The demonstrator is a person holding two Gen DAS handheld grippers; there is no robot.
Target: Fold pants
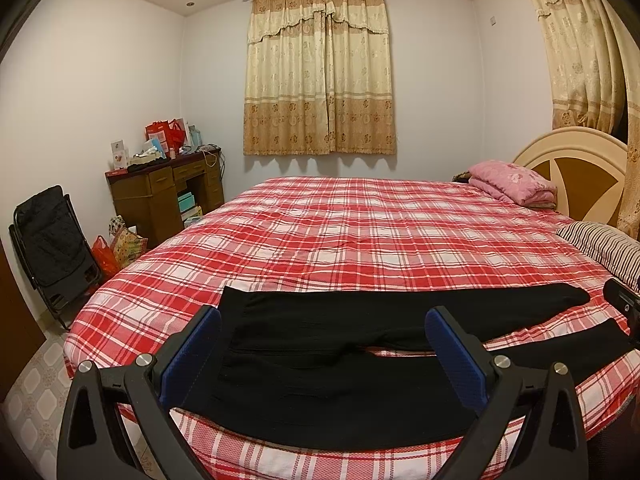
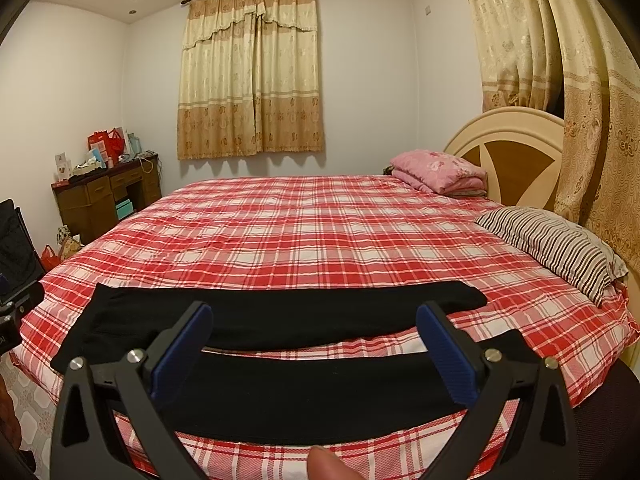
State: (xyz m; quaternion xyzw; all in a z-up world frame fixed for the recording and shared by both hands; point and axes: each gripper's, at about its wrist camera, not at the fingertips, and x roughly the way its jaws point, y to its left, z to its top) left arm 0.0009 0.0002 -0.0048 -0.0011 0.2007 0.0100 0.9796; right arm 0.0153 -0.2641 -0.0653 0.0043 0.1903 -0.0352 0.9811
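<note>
Pants (image 1: 340, 360) flat, legs apart on bed (image 1: 360, 232); left gripper (image 1: 322, 350) and right gripper (image 2: 314, 346) fingers spread, empty; pinch near leg's edge at waist and cuff, lift evenly onto far leg.

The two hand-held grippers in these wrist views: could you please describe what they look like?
The left hand-held gripper and the right hand-held gripper look alike: each has two black, angular plastic arms with triangular cut-outs, round silver pivot bolts, and fingers lined with textured blue pads. No cables or markings show. A fingertip of the person appears at the bottom edge of the right view; no sleeve is visible.
</note>
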